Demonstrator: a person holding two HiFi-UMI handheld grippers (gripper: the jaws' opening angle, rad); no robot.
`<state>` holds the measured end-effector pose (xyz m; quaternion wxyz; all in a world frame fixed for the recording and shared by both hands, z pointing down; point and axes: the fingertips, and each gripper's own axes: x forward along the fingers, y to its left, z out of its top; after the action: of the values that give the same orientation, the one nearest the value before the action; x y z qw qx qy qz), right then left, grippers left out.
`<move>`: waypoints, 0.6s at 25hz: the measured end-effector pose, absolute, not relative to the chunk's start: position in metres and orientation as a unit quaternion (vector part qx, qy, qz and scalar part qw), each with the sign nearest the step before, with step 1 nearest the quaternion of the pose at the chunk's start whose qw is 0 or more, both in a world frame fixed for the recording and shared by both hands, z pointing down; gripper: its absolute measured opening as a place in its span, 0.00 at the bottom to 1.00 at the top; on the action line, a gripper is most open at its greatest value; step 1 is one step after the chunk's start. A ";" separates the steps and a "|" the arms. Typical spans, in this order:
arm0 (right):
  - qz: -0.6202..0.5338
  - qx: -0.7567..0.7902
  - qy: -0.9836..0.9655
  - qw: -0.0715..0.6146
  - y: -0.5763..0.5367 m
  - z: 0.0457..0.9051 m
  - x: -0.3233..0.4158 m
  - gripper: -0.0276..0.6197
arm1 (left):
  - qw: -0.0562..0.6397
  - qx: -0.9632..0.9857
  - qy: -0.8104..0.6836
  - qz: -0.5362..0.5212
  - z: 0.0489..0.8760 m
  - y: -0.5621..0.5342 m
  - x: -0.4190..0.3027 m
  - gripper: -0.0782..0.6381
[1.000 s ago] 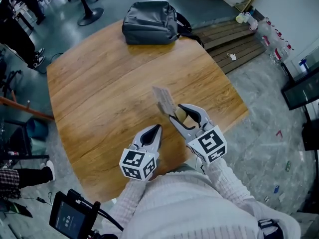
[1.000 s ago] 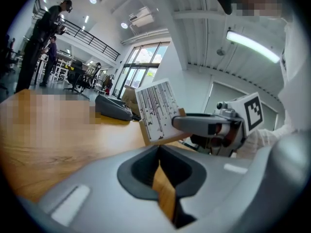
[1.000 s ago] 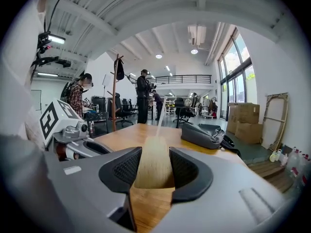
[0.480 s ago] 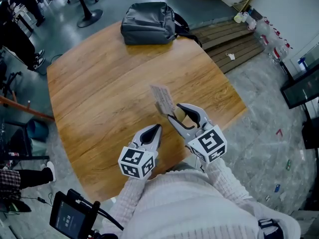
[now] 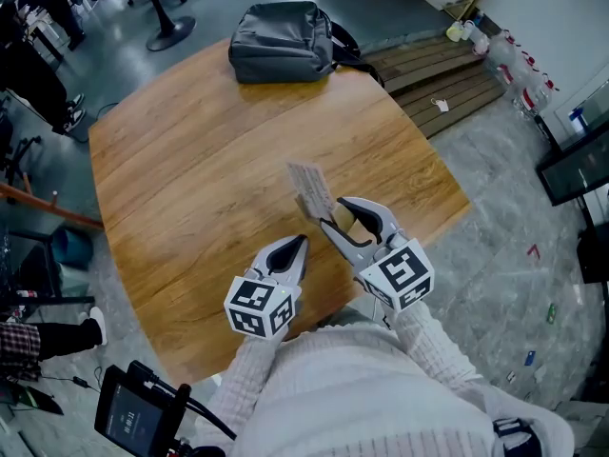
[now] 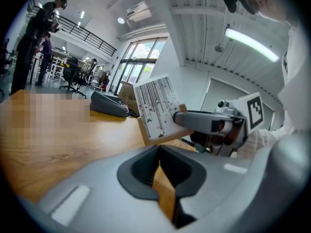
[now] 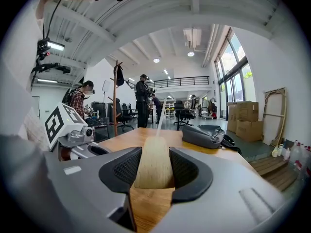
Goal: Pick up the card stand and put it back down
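Backpack on the table at its far edge. Card stand by the near-right edge, between the right gripper's jaws; left gripper just left.

Wooden table — a dark backpack lies at its far edge; the card stand is well on the near side of the backpack, contact with the wood unclear.

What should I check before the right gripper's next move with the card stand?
1. Grip: ok. The right gripper fingers press the card stand base from both sides.
2. Card: ok, upright in its slot.
3. Left gripper: ok, shut, empty, apart from the stand.
4. Table around the stand: ok; the backpack sits at the far edge.
5. Base touching the table: cannot tell.
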<state>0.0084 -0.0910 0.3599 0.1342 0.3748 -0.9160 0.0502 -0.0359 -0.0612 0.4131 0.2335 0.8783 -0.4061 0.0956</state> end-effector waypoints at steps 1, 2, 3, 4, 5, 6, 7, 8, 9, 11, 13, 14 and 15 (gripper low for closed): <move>0.049 0.375 -0.916 0.134 -0.091 0.360 0.008 0.32 | 0.234 0.878 -0.406 0.100 0.414 -0.061 -0.035 0.12; 0.047 0.375 -0.916 0.133 -0.091 0.359 0.008 0.32 | 0.234 0.878 -0.405 0.103 0.415 -0.061 -0.035 0.12; 0.046 0.375 -0.916 0.133 -0.091 0.359 0.008 0.32 | 0.235 0.877 -0.405 0.104 0.416 -0.061 -0.035 0.12; 0.046 0.375 -0.916 0.133 -0.091 0.358 0.008 0.32 | 0.236 0.877 -0.406 0.106 0.417 -0.061 -0.034 0.12; 0.046 0.374 -0.917 0.133 -0.091 0.358 0.008 0.32 | 0.235 0.876 -0.406 0.108 0.418 -0.061 -0.034 0.12; 0.046 0.374 -0.917 0.133 -0.090 0.359 0.008 0.32 | 0.235 0.876 -0.407 0.111 0.419 -0.061 -0.034 0.12; 0.046 0.374 -0.917 0.133 -0.090 0.359 0.008 0.32 | 0.234 0.875 -0.409 0.115 0.420 -0.060 -0.035 0.12; 0.047 0.373 -0.917 0.133 -0.089 0.359 0.008 0.32 | 0.234 0.874 -0.411 0.117 0.421 -0.060 -0.035 0.12; 0.048 0.373 -0.917 0.132 -0.089 0.360 0.008 0.32 | 0.234 0.873 -0.412 0.119 0.422 -0.060 -0.036 0.12; 0.050 0.372 -0.918 0.132 -0.089 0.363 0.007 0.32 | 0.234 0.871 -0.416 0.118 0.423 -0.061 -0.039 0.12; 0.054 0.370 -0.918 0.134 -0.090 0.369 0.006 0.32 | 0.234 0.869 -0.419 0.119 0.423 -0.062 -0.040 0.12; 0.055 0.369 -0.918 0.135 -0.090 0.372 0.006 0.32 | 0.235 0.869 -0.420 0.120 0.424 -0.061 -0.040 0.12; 0.057 0.368 -0.918 0.136 -0.090 0.375 0.006 0.32 | 0.234 0.868 -0.420 0.123 0.425 -0.061 -0.040 0.12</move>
<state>0.0061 -0.0899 0.3745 0.1362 0.3679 -0.9181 0.0571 -0.0395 -0.0605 0.4245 0.2337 0.8682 -0.4203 0.1227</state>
